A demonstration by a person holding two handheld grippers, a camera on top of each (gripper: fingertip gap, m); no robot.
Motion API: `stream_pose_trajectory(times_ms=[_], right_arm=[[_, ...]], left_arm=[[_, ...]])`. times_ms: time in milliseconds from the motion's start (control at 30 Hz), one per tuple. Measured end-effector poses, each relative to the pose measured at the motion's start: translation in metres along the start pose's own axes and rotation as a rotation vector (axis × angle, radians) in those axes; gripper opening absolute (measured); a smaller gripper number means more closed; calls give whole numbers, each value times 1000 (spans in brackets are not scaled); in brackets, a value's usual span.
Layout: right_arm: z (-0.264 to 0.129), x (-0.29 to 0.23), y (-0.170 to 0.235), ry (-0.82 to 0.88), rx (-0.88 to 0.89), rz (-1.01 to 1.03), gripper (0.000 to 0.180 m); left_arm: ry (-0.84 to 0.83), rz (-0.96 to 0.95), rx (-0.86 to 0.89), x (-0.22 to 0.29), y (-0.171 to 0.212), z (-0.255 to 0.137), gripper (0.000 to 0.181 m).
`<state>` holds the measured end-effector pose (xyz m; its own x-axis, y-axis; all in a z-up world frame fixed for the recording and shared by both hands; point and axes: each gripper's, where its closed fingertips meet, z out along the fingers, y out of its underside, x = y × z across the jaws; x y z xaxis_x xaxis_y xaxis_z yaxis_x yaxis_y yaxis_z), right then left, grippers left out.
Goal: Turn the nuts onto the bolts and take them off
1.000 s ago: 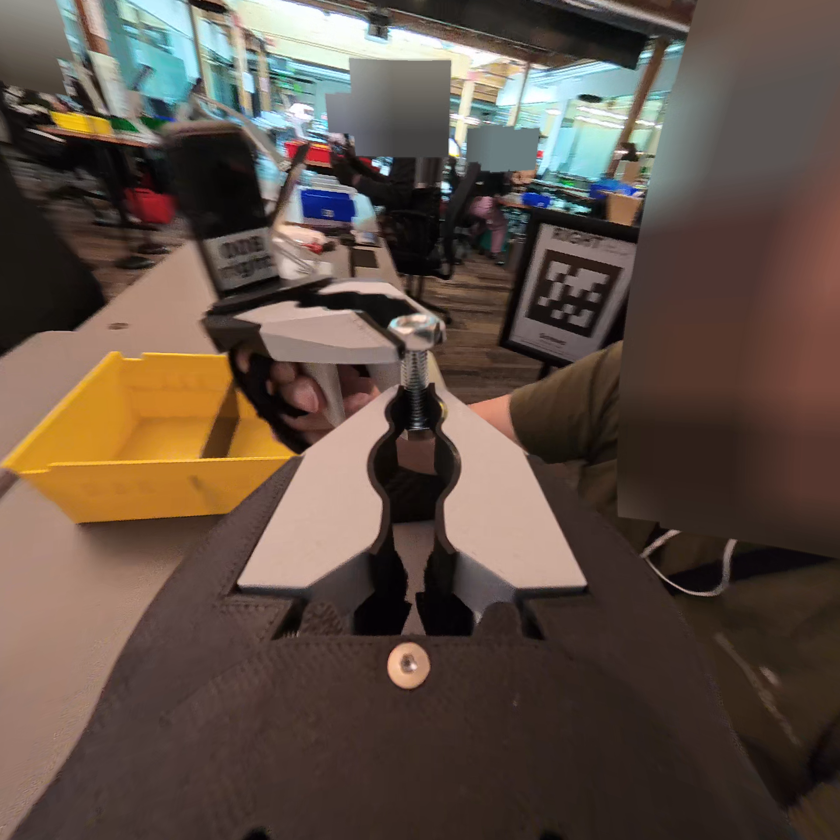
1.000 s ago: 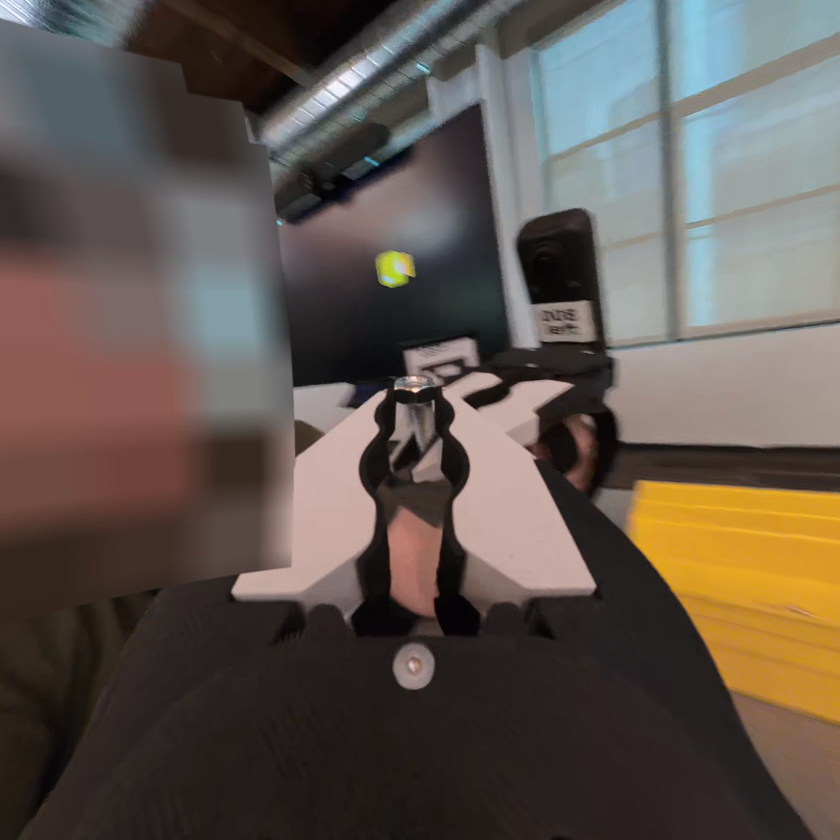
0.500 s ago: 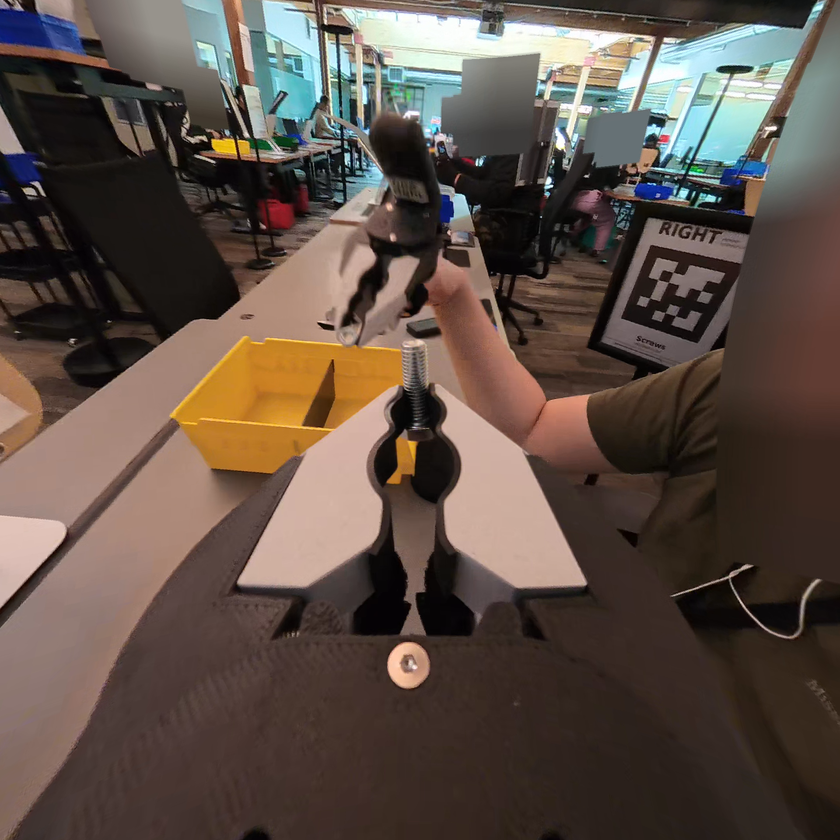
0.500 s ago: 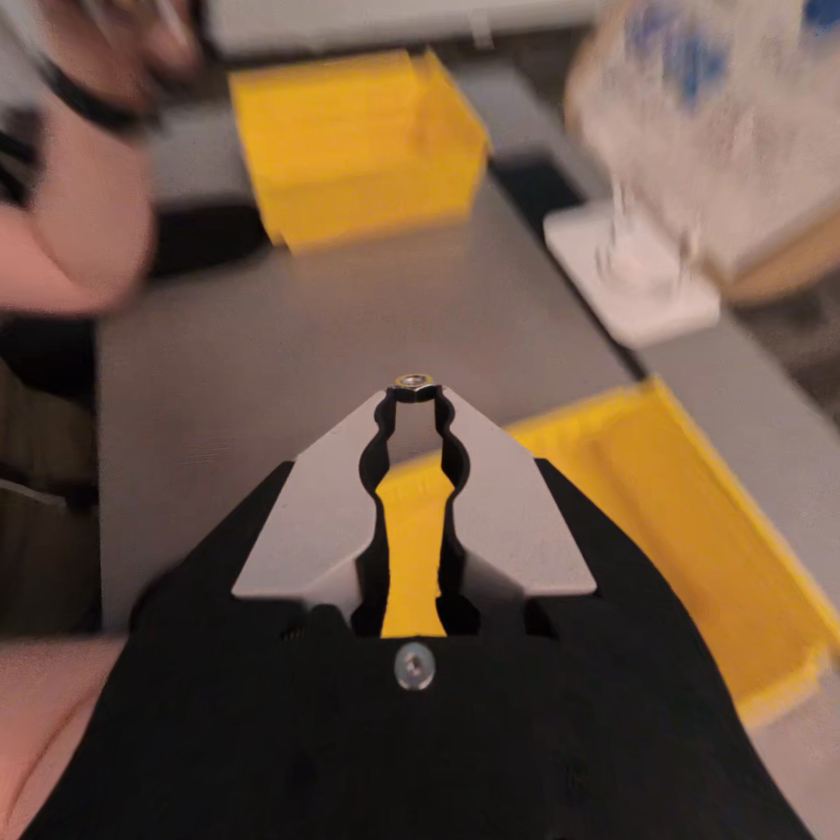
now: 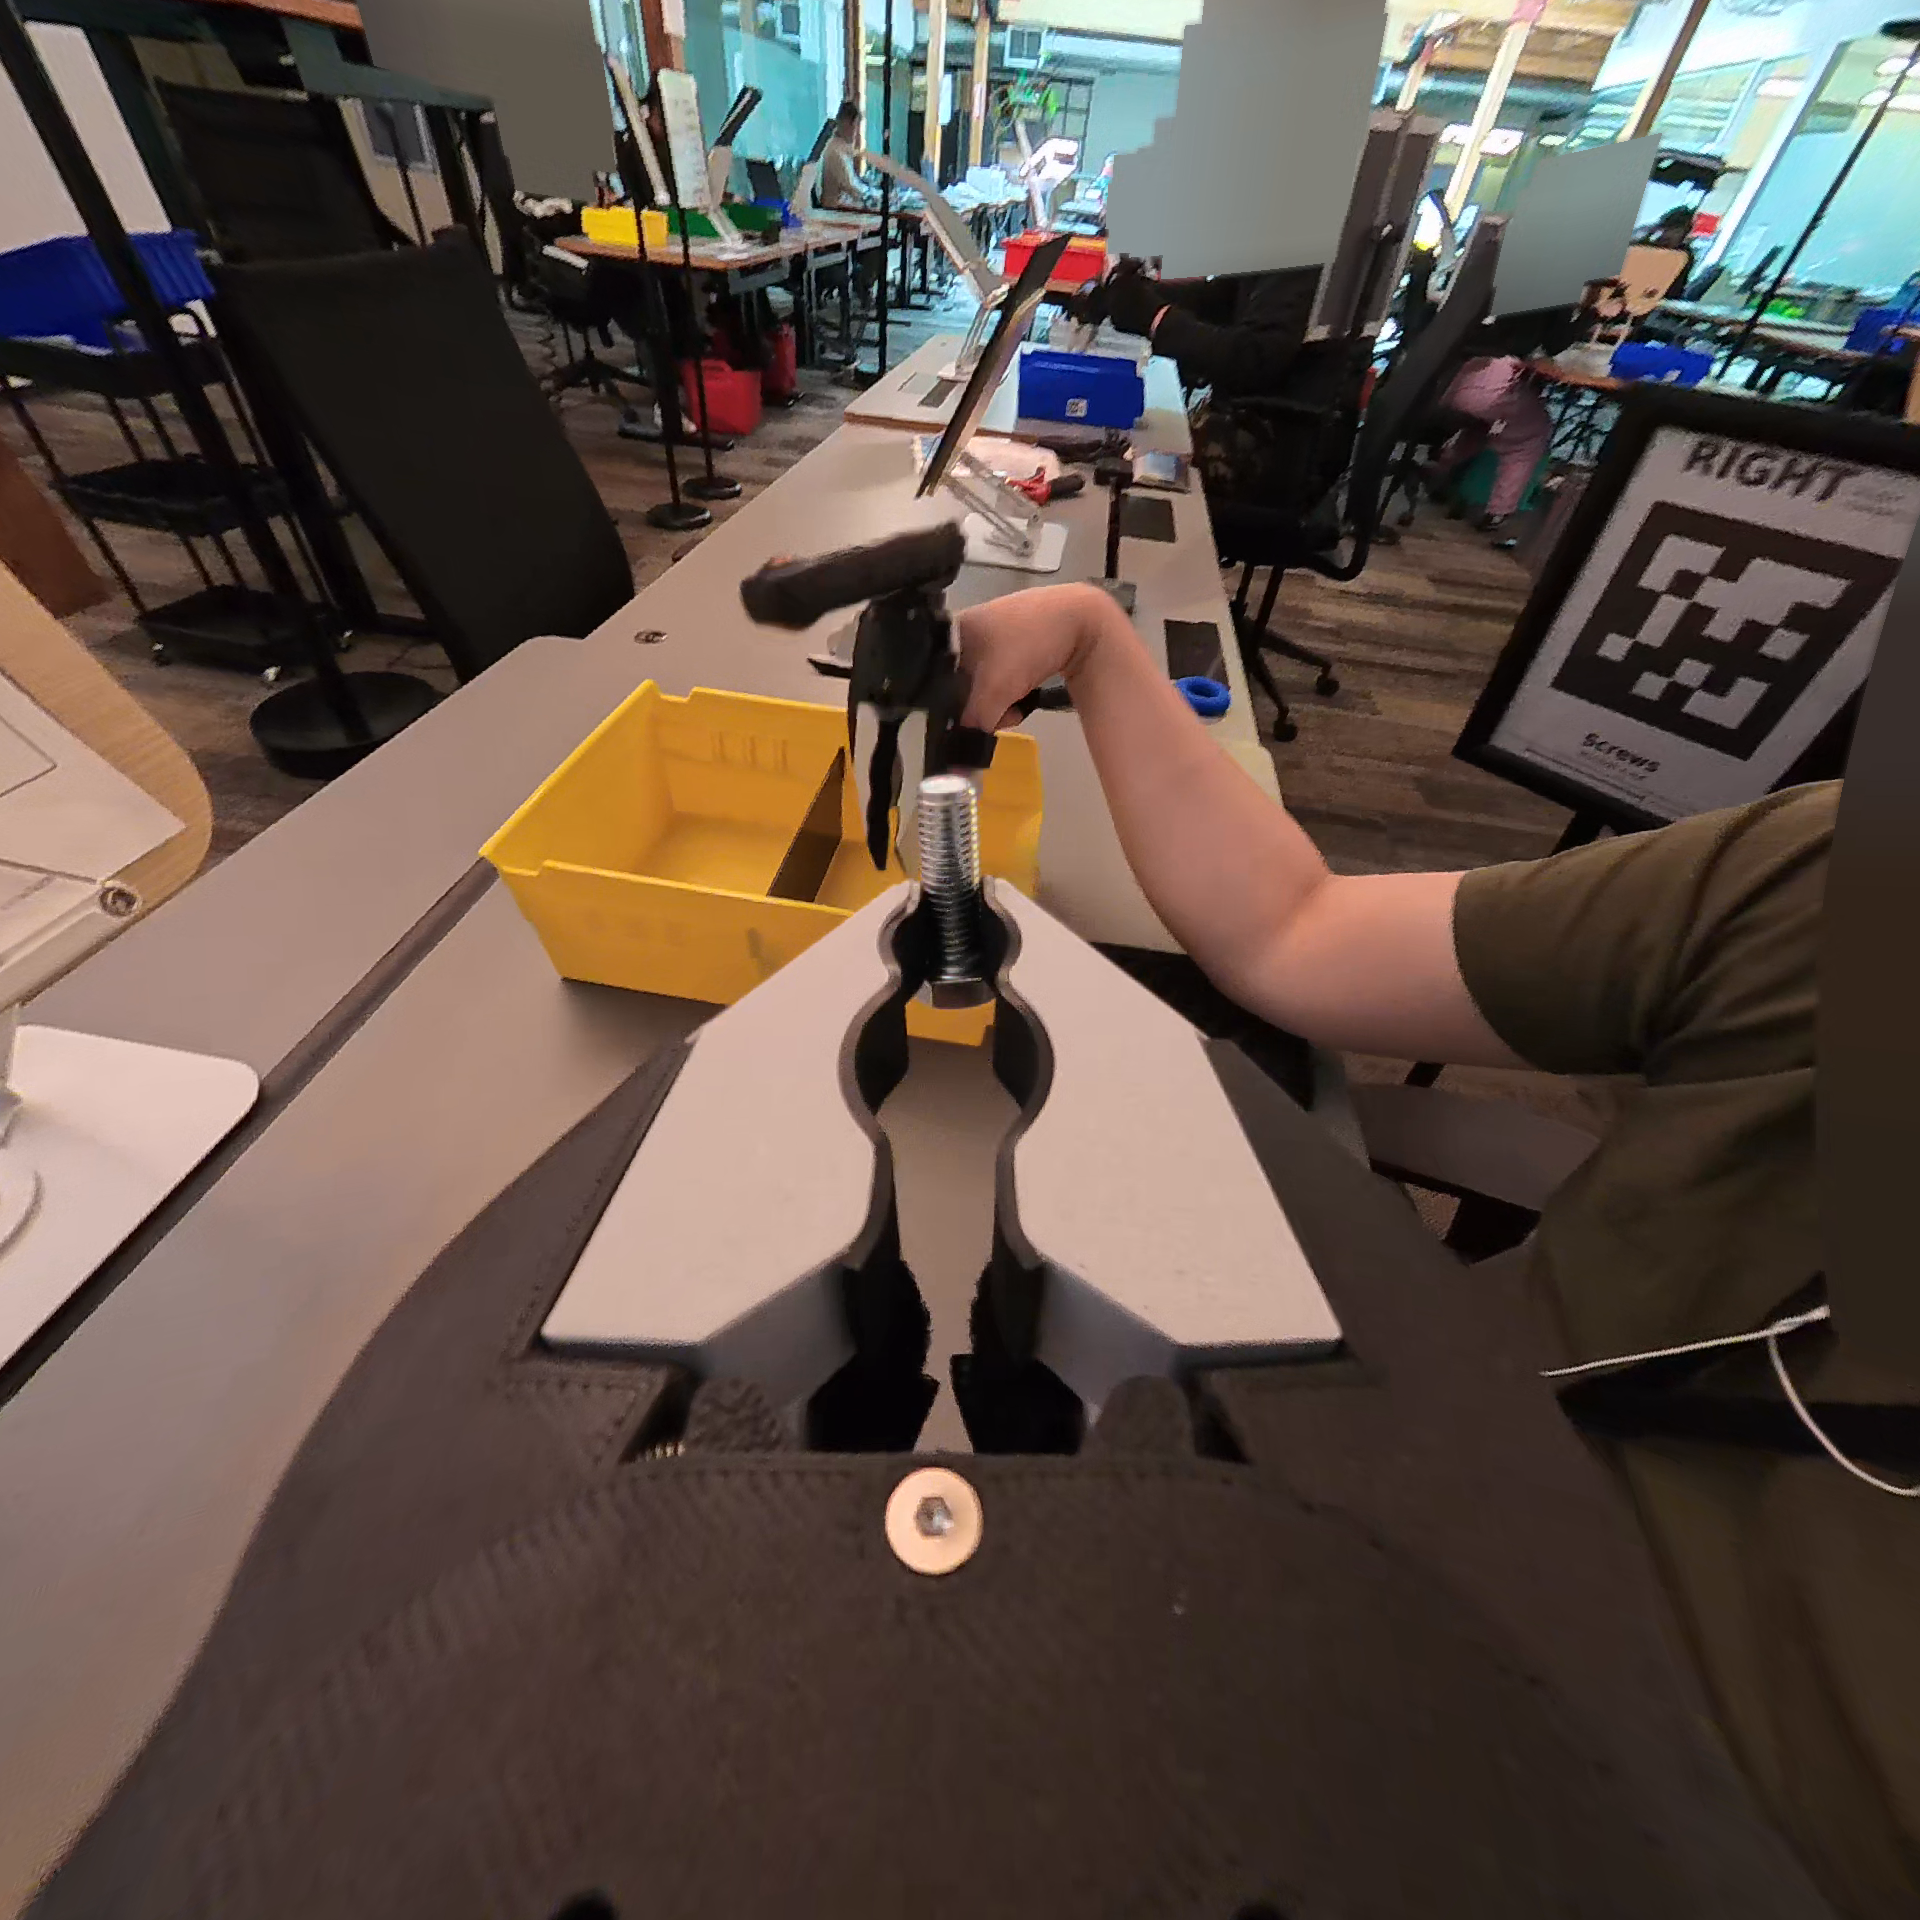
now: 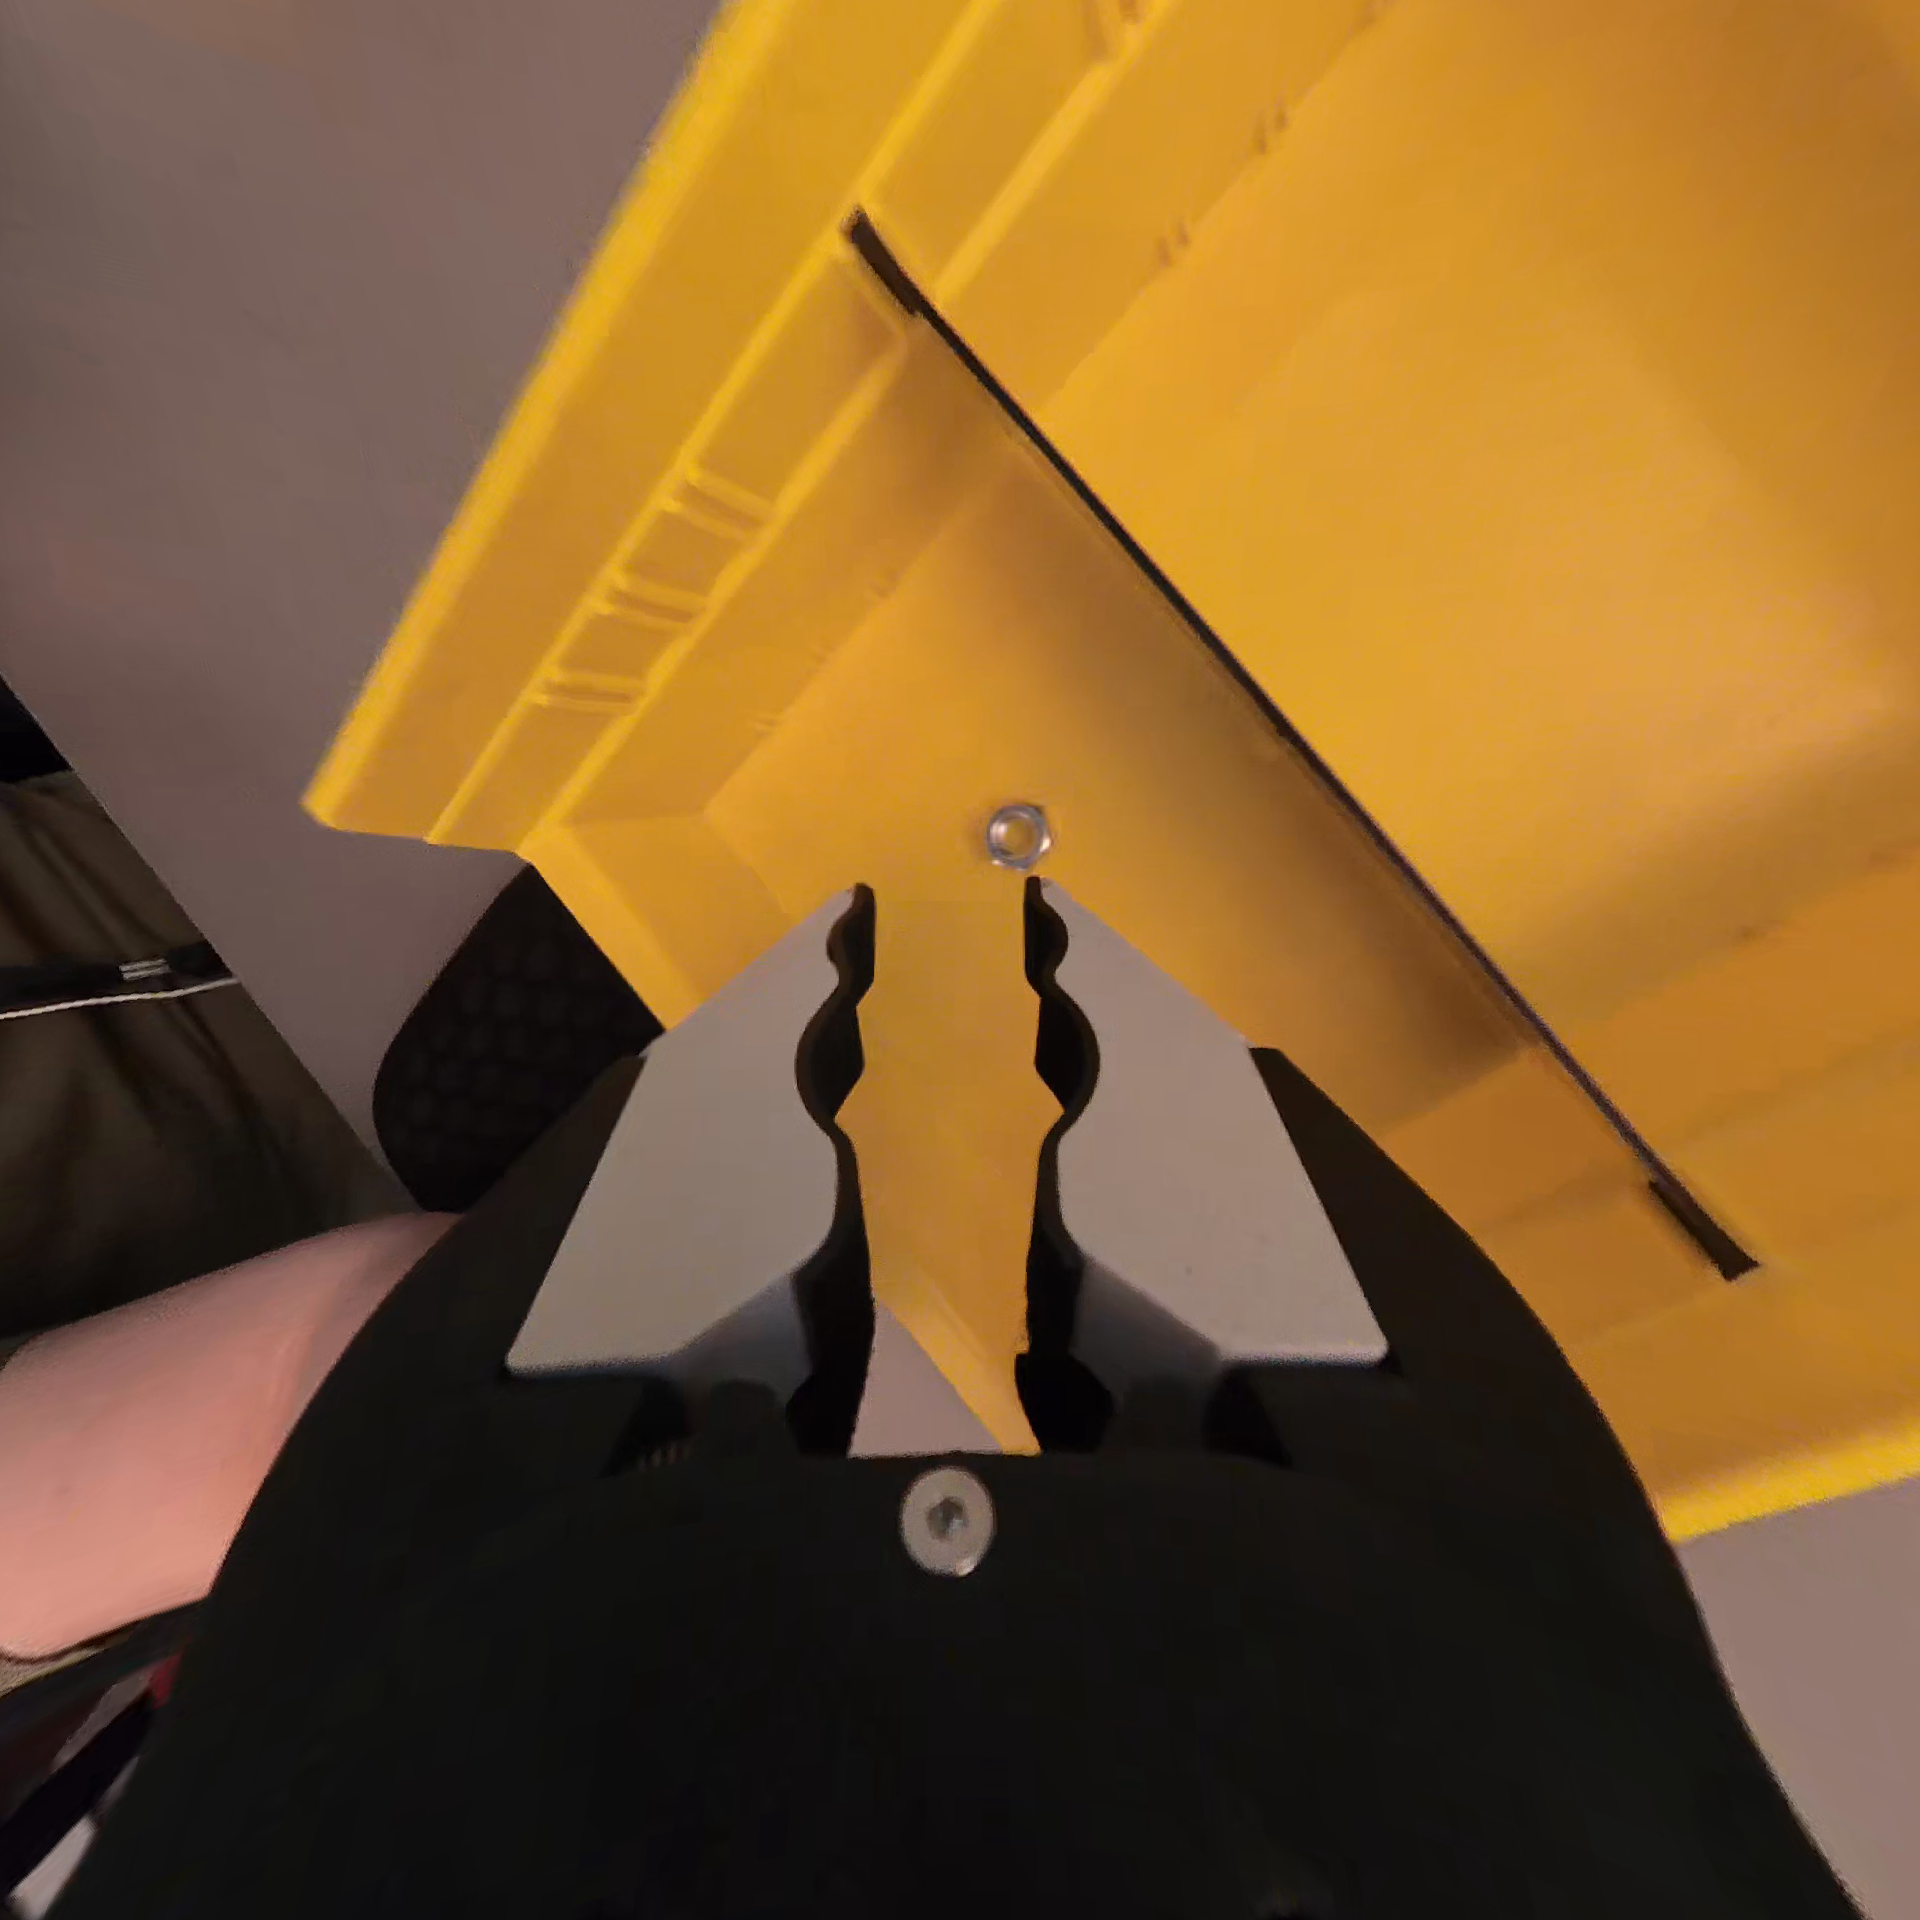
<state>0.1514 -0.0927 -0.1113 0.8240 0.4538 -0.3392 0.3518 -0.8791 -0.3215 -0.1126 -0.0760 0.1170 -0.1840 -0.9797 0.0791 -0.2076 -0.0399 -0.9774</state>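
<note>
Left wrist view takes in a long grey tabletop (image 5: 343, 997) running off into a busy workshop, with a yellow divided bin (image 5: 665, 914) sitting on it just beyond the left tool (image 5: 948, 914). That tool is clamped on a steel bolt (image 5: 948, 852), gripping it low near the hex head so the threaded shank stands upright and bare; I judge this hold is meant to keep the thread exposed and steady for a nut to be spun on or off. Past the bolt, the right tool (image 5: 883, 790) points down into the bin, held by the person's hand (image 5: 1003, 665).

Right wrist view looks almost straight down into the bin. Its black divider (image 6: 1299, 748) cuts the interior into two compartments, and a small hex nut (image 6: 1019, 834) lies flat on the floor of the near compartment, just past the fingertips (image 6: 858, 904) of the right tool (image 6: 943, 894). The jaws stand apart with nothing between them, which suits a nut being set down or about to be fetched; which of the two cannot be told.

Around the work: a white stand base (image 5: 94, 1143) at the left edge of the tabletop, a framed marker sign (image 5: 1704, 623) on the right, and a black office chair (image 5: 416, 457) behind the bin. The bin's wall and divider are the only things crowding the nut.
</note>
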Motion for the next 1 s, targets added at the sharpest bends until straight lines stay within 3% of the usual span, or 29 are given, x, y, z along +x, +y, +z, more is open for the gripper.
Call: stream_pose_trajectory(times_ms=[100,200,300,367,500,667,733,833,933,1000], right_arm=[[-21,-16,-28,63,127,-103,32],[-66,-70,-103,143,475,-389,35],[-123,-185,-155,-99,949,-695,34],[-140,-239,-163,-305,1102,-760,27],[-118,-273,-176,-454,1067,-731,27],[-97,-280,-184,-544,1004,-688,25],[-87,-280,-185,-535,972,-695,8],[-88,-276,-188,-544,960,-669,7],[-100,-253,-199,-519,987,-605,7],[-108,-221,-202,-405,987,-532,7]], left_arm=[[-33,-1,-53,-8,10,11,7],[-61,10,-107,-14,20,23,7],[-49,15,-115,-12,22,34,7],[-39,15,-111,-10,22,39,7],[-34,16,-79,-8,17,41,7],[-34,12,-44,-7,11,38,7],[-33,12,-41,-8,11,38,7],[-37,7,-28,-10,10,39,8],[-5,-55,82,-8,-7,34,41],[-31,-99,131,-16,-15,22,52]])
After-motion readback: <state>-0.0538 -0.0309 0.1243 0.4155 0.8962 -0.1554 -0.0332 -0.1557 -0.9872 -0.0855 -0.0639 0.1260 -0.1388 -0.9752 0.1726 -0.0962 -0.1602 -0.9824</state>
